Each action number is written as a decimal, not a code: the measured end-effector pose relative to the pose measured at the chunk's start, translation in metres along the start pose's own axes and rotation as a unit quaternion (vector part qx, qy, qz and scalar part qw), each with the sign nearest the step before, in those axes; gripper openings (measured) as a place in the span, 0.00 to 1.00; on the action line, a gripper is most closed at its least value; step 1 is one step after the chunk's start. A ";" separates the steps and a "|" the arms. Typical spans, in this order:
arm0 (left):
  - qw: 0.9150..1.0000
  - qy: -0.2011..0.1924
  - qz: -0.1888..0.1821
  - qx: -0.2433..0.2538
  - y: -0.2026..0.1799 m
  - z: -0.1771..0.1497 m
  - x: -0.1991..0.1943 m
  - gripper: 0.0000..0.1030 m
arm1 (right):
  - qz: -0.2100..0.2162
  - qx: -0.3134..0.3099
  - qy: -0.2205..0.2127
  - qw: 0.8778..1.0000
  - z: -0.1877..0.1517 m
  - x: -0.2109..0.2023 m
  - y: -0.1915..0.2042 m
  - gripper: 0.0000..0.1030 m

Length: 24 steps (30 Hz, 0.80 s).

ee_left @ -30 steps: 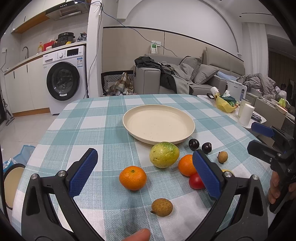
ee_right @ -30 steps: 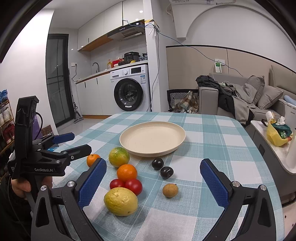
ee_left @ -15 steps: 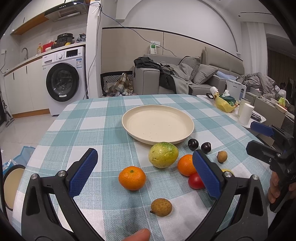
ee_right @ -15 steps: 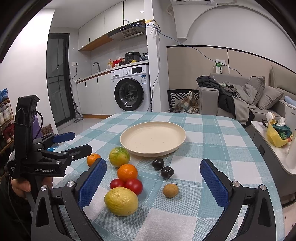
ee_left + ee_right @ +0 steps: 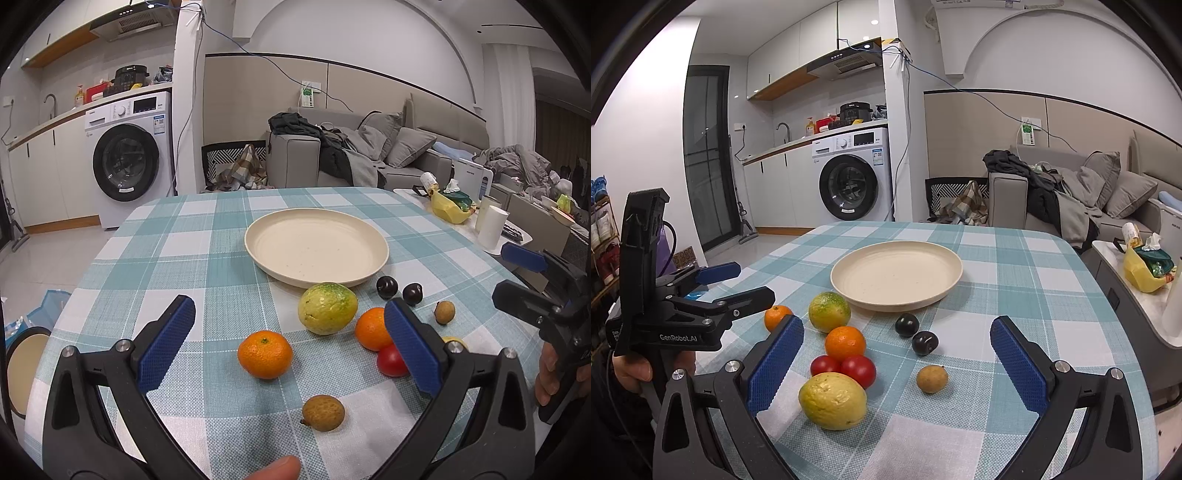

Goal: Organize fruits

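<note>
Both jaws spread wide and empty: left hand-held gripper hovers over a mandarin, right hand-held gripper over two tomatoes; the fruit sits loose on the checked worktop beside the bare cream plate

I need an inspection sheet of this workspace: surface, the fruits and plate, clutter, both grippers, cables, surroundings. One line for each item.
Surface: table with teal-white checked cloth, flat, no spills seen.
Job's things: cream plate holds nothing; all fruit lies on the cloth in front of it: two oranges, two green-yellow fruits, two tomatoes, two dark plums, two small brown fruits.
Clutter: nothing seen on the table besides these.
Grippers: left gripper open, above the cloth near an orange; right gripper open, holding nothing.
Cables: blue wire running along the wall to a socket.
Surroundings: washing machine, sofa with clothes, side table with a yellow bag.
</note>
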<state>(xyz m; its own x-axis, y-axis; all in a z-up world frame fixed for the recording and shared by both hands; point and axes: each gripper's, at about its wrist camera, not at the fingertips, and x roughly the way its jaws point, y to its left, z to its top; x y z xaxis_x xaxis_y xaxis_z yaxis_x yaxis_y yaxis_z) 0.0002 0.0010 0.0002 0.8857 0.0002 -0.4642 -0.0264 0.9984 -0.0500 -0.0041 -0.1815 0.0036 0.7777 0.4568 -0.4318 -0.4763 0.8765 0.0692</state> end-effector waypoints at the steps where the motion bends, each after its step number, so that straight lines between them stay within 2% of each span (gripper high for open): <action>1: 1.000 0.000 0.000 0.000 0.000 0.000 0.000 0.99 | 0.000 0.000 0.000 1.000 0.000 0.000 0.000 1.00; 24: 1.000 0.003 -0.001 -0.001 0.001 -0.006 0.005 0.99 | -0.001 0.000 0.007 1.000 0.001 0.005 0.001 1.00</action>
<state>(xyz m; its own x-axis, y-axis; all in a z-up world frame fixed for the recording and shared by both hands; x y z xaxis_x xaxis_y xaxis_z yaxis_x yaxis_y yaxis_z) 0.0022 0.0016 -0.0073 0.8830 -0.0019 -0.4693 -0.0257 0.9983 -0.0524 -0.0004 -0.1778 0.0021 0.7727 0.4534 -0.4442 -0.4754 0.8771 0.0682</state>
